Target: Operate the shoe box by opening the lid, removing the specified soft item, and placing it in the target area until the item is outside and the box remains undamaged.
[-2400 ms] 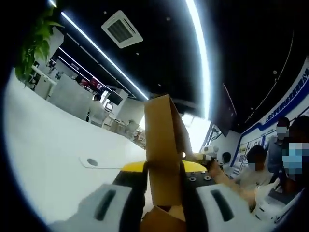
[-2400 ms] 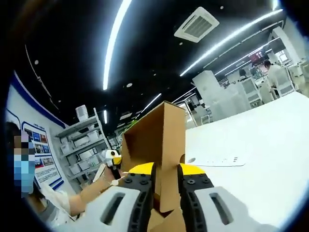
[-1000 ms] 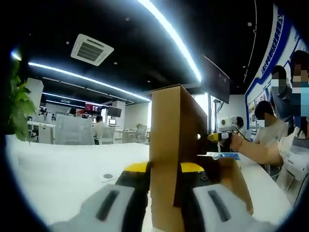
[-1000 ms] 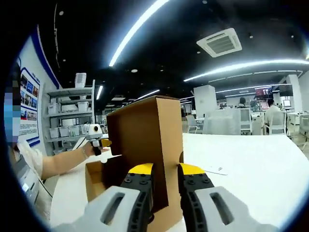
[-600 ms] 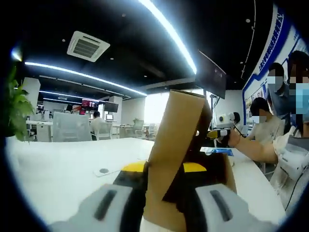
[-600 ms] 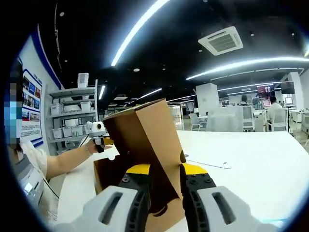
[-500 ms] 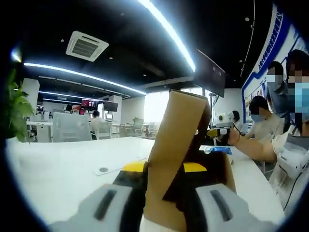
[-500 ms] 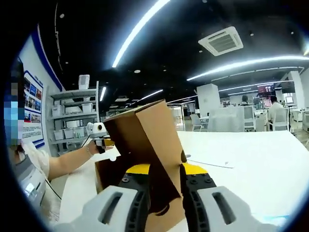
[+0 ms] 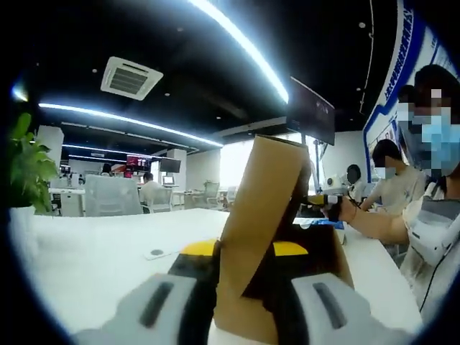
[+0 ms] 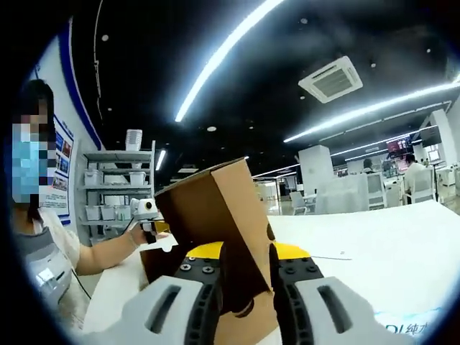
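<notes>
Lid (image 9: pixel 267 208) tilted back since upright; both grippers (image 9: pixel 244 253) (image 10: pixel 246 253) still clamp it.

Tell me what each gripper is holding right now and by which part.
Both hold the cardboard box lid: the left gripper pinches one end panel, the right gripper the opposite end panel, with the lid tilted above the box.

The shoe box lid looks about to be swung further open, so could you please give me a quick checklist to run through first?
1. Left gripper clamped on the cardboard lid: ok.
2. Right gripper clamped on the lid's other end: ok.
3. Lid tilted up off the shoe box: ok.
4. Cardboard free of tears: cannot tell, the jaws cover the pinched edges.
5. Soft item inside: cannot tell, the lid hides the interior.
6. White table beside the box free for placing: ok.
</notes>
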A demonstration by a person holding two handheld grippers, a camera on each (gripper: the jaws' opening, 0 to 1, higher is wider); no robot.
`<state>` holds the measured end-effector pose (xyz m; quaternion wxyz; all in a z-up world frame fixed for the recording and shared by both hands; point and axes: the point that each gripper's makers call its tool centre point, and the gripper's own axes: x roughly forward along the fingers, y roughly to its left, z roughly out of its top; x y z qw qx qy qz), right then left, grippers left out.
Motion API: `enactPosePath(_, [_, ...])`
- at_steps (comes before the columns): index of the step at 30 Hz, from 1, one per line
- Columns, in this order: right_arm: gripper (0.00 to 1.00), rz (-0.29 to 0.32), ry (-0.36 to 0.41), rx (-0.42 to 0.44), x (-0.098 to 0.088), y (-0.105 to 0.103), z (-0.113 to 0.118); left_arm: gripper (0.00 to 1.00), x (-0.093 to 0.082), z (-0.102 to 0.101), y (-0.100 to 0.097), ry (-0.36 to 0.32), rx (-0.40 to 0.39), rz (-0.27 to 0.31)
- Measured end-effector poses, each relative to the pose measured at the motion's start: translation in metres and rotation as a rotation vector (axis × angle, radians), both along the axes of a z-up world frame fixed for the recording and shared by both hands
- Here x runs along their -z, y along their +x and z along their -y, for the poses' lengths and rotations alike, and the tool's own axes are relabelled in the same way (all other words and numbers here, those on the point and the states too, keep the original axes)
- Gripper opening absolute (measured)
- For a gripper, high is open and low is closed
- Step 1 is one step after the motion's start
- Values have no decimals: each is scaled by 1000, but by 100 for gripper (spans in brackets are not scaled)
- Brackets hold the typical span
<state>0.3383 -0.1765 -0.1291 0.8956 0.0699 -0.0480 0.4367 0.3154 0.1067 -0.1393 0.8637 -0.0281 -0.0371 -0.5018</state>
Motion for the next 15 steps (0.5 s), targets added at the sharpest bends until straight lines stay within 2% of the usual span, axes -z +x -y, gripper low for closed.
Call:
enactPosePath(5, [25, 49, 11, 24, -7, 6, -4, 27, 0, 0, -2, 11, 10, 8])
enactPosePath(10, [10, 99, -47, 56, -10, 5, -12, 28, 0, -2, -6, 16, 18, -8])
enactPosePath(13, [8, 145, -119, 132, -10, 6, -12, 27, -3, -5, -10, 17, 19, -9])
enactPosePath(15, [7, 151, -129, 146, -9, 5, -14, 27, -4, -7, -16, 22, 26, -18])
